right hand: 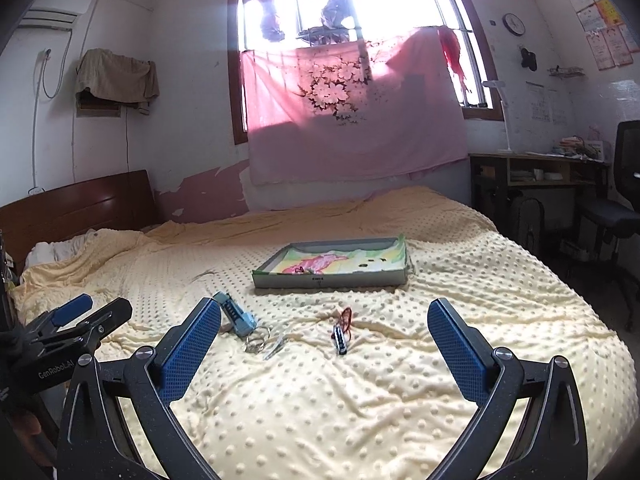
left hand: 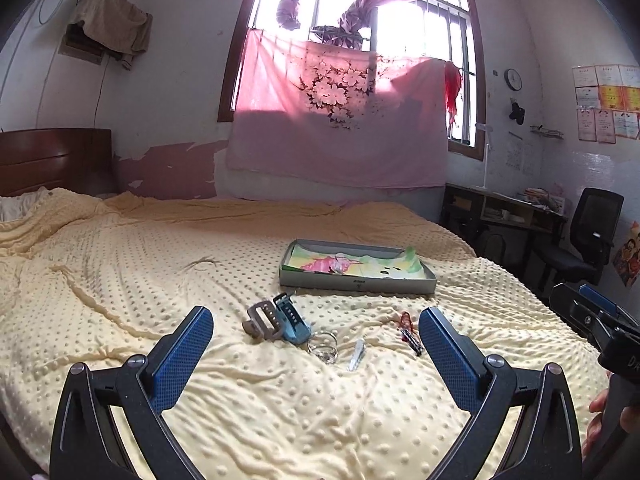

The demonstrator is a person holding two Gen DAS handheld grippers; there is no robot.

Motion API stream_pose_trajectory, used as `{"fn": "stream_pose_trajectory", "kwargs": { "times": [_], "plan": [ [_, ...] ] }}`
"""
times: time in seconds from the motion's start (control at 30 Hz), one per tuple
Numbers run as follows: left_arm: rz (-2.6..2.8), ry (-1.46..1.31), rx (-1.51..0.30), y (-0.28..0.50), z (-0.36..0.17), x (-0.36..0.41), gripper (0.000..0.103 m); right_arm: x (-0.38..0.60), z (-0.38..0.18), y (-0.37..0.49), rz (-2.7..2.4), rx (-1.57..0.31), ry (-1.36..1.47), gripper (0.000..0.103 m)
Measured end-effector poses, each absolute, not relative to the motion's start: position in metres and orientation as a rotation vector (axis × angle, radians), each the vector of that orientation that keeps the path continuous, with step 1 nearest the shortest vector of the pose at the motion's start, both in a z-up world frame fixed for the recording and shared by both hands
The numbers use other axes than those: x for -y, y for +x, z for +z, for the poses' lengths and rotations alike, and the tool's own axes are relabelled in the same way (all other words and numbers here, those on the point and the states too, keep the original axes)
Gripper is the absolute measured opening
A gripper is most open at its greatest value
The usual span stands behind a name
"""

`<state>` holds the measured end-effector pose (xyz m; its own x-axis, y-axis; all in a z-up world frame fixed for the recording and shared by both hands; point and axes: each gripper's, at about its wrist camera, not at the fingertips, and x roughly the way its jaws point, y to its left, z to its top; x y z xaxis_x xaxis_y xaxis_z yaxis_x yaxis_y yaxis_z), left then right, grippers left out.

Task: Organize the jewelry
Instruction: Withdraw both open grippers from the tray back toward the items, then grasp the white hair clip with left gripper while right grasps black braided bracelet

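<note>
On the yellow dotted blanket (left hand: 160, 264) lie a taupe hair claw (left hand: 262, 320), a blue hair claw (left hand: 294, 320), silver bangles (left hand: 323, 346), a small silver clip (left hand: 356, 354) and a dark beaded bracelet with a red cord (left hand: 410, 332). Behind them sits a shallow grey box (left hand: 358, 282) lined with a colourful cloth. My left gripper (left hand: 316, 356) is open and empty, just short of the items. My right gripper (right hand: 324, 354) is open and empty; the blue claw (right hand: 236, 314), the bangles (right hand: 256, 342), the clip (right hand: 276, 346), the bracelet (right hand: 340, 336) and the box (right hand: 332, 278) lie ahead of it.
The bed's wooden headboard (right hand: 76, 208) is at the left. A desk (right hand: 540, 172) and black office chair (right hand: 616, 200) stand right of the bed. A pink cloth (right hand: 356, 120) hangs under the window. Each gripper shows at the edge of the other's view.
</note>
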<state>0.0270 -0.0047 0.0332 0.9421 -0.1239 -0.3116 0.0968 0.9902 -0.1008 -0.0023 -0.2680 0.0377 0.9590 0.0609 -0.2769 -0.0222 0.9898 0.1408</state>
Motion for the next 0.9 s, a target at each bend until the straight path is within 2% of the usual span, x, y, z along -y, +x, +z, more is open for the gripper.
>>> {"fn": "stream_pose_trajectory", "kwargs": {
  "times": [0.47,0.9],
  "plan": [
    [-0.111,-0.101,-0.364,0.106,0.015,0.014,0.103,0.273,0.028,0.083,0.029,-0.293,0.090,0.102],
    [-0.136,-0.094,-0.502,0.165,-0.027,0.026,0.103,0.284,-0.018,0.148,0.050,-0.379,0.115,0.102]
  ]
}}
